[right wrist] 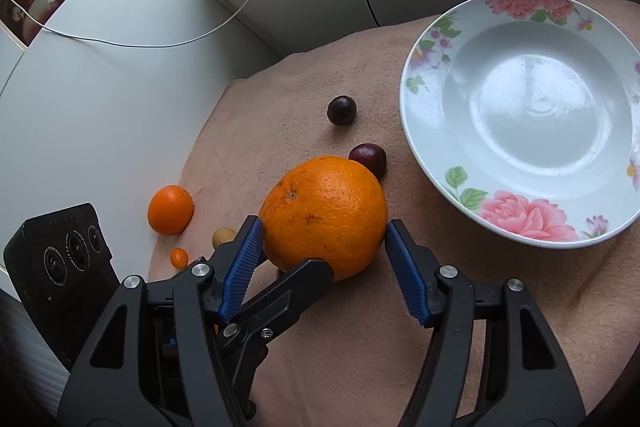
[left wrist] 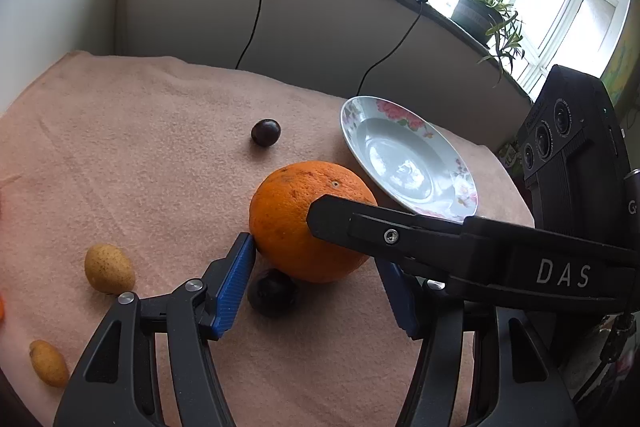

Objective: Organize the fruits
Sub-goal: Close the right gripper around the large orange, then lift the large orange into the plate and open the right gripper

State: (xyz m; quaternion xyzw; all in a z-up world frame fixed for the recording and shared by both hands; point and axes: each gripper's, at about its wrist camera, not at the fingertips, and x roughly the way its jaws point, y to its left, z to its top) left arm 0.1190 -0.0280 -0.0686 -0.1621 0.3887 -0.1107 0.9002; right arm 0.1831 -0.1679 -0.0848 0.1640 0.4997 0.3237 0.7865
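Note:
A large orange (left wrist: 298,215) (right wrist: 326,215) lies on the peach cloth. Both grippers surround it. My left gripper (left wrist: 320,255) stands wide, its left blue pad (left wrist: 236,279) touching the orange; its right pad is hidden behind the other gripper's arm. My right gripper (right wrist: 324,239) has both blue pads (right wrist: 404,267) touching the orange's sides. A dark plum (left wrist: 274,293) (right wrist: 368,157) lies against the orange, another plum (left wrist: 265,132) (right wrist: 341,110) farther off. The flowered white plate (left wrist: 400,131) (right wrist: 436,163) is empty, to the right.
Two yellowish small fruits (left wrist: 109,269) (left wrist: 49,363) lie at the left of the cloth. A small orange (right wrist: 170,209), a tiny orange fruit (right wrist: 179,257) and a tan fruit (right wrist: 222,237) lie near the cloth's edge. A white cabinet (right wrist: 100,87), cables (left wrist: 256,15) and a windowsill with plants (left wrist: 492,11) stand behind.

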